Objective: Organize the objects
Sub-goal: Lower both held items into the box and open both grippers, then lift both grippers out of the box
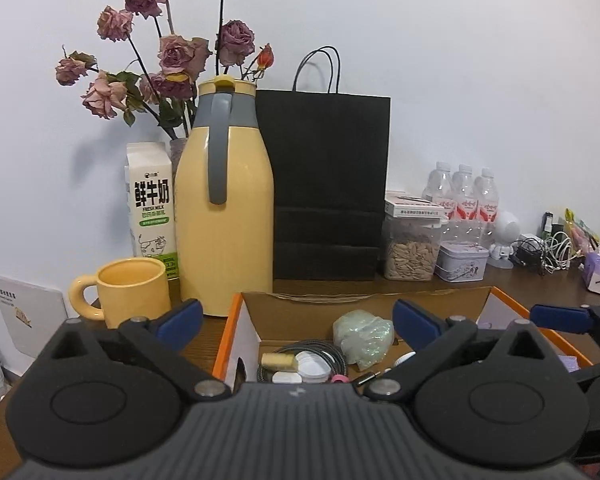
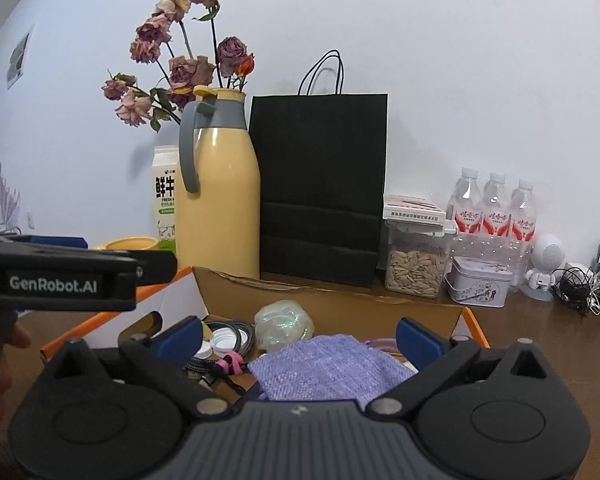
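Note:
An open cardboard box (image 1: 236, 320) with orange edges sits on the brown table right in front of both grippers. Inside lie a pale green crumpled bundle (image 1: 362, 336), a coiled braided cable (image 1: 332, 354), white caps (image 1: 312, 364) and a purple knitted cloth (image 2: 328, 368). My left gripper (image 1: 300, 316) is open over the box's left half, nothing between its blue pads. My right gripper (image 2: 300, 334) is open above the purple cloth, not touching it. In the right wrist view the left gripper (image 2: 152, 266) reaches in from the left edge.
Behind the box stand a yellow thermos jug (image 1: 226, 208), a yellow mug (image 1: 130, 292), a milk carton (image 1: 152, 208), dried roses and a black paper bag (image 1: 328, 184). To the right are a seed jar (image 1: 412, 250), a tin (image 1: 462, 266), water bottles (image 1: 464, 196) and tangled cables (image 1: 548, 252).

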A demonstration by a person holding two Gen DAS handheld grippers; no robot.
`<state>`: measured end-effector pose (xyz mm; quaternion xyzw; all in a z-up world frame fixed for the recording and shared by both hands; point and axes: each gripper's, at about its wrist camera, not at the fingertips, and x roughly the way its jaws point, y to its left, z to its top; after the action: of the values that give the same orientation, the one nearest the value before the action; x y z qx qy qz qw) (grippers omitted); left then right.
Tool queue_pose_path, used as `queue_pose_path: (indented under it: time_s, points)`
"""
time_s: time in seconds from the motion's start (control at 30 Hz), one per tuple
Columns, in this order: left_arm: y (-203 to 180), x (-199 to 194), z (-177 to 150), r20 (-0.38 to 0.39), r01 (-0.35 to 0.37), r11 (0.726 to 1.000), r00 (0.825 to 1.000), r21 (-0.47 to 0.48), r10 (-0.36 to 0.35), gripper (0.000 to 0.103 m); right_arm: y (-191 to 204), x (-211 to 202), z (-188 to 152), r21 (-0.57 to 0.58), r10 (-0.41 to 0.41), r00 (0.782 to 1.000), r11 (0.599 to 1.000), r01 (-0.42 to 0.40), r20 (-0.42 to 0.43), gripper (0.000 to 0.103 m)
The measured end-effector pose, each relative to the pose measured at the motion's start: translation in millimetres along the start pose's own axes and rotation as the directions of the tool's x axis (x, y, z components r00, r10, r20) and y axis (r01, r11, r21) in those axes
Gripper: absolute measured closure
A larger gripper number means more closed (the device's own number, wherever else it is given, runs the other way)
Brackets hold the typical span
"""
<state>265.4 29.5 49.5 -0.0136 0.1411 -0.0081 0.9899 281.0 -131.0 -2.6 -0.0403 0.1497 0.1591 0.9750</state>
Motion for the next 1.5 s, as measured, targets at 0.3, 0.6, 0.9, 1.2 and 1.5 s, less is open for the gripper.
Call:
queue_pose_path:
  time_s: [0.3, 0.6, 0.9, 1.2, 1.5]
  points:
    - [-3.0, -16.9, 1.9, 0.035, -0.009, 1.000, 0.999, -0.004, 0.009, 0.000, -0.4, -17.4, 2.7, -0.006, -0.017, 0.999, 1.000, 0.017, 0.032, 0.000]
    - [-2.9, -59.8, -2.1, 0.016, 0.012, 1.000, 1.000, -0.010, -0.012, 0.000, -5.1, -56.1, 1.2, 0.014, -0.012, 1.000, 1.000, 0.012, 0.028, 0.000]
    - [-5.2, -108.3, -17.9, -0.014, -0.008, 1.000, 1.000, 0.003, 0.008, 0.000, -14.6, -104.4, -15.5, 0.057, -0.014, 1.000, 0.998, 0.015, -0.017, 0.000]
    - [-4.1, -140.9, -47.2, -0.105, -0.036, 0.999, 0.994, 0.002, 0.036, 0.000, -11.3, -142.9, -33.4, 0.078, 0.009, 0.999, 0.997, -0.005, -0.048, 0.000]
    - [-4.5, -161.2, -70.0, -0.157, -0.043, 0.999, 0.987, 0.003, 0.043, 0.000, -6.7, -158.2, -48.9, 0.089, 0.015, 0.995, 0.996, -0.006, -0.094, 0.000]
